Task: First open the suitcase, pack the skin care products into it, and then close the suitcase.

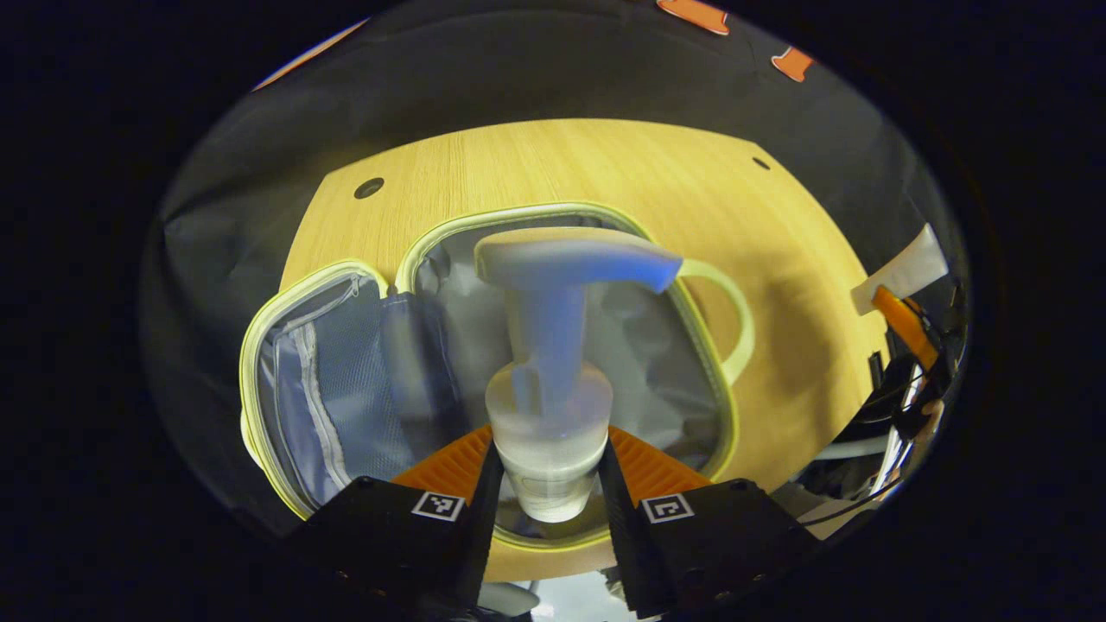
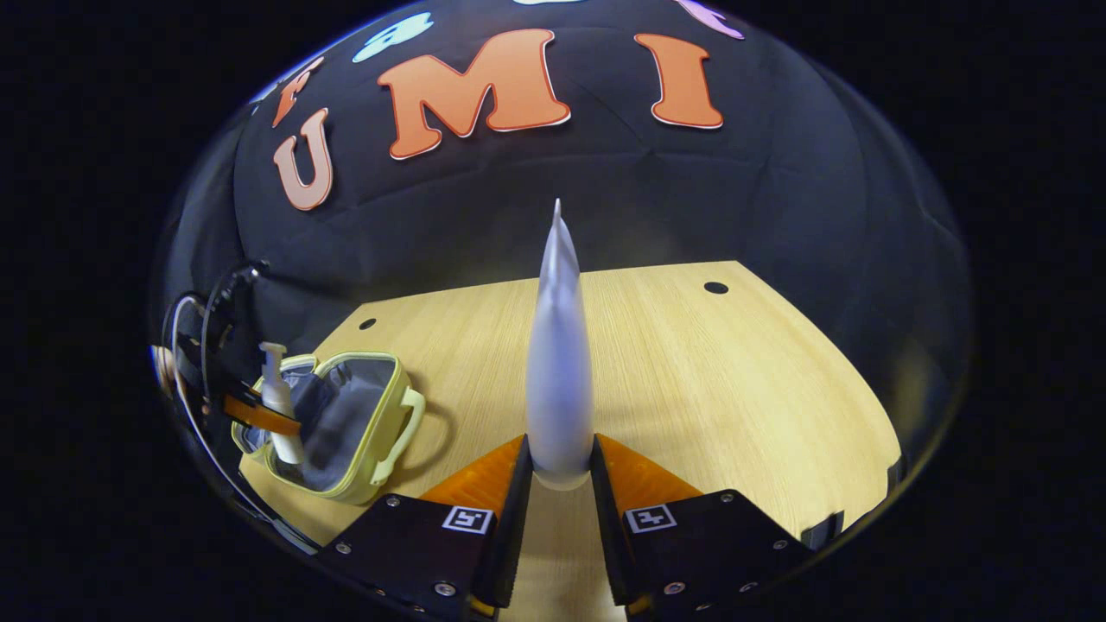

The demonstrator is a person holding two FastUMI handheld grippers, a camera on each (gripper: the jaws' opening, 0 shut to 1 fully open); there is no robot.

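A small pale-yellow suitcase (image 1: 730, 432) lies open on the wooden table, its grey lining and mesh lid pocket (image 1: 346, 380) facing up. My left gripper (image 1: 549, 471) is shut on a frosted pump bottle (image 1: 549, 380), held upright just over the open case. In the right gripper view the same suitcase (image 2: 380, 449) sits at the far left, with the pump bottle (image 2: 278, 397) and the left gripper (image 2: 259, 416) above it. My right gripper (image 2: 560, 473) is shut on a pale tapered tube (image 2: 560, 363), standing upright above the table.
The light wooden table (image 2: 691, 380) has small round holes near its far corners (image 2: 715, 288). Black cloth walls close in behind it. Cables and a white tag (image 1: 899, 272) hang at the right edge of the left gripper view.
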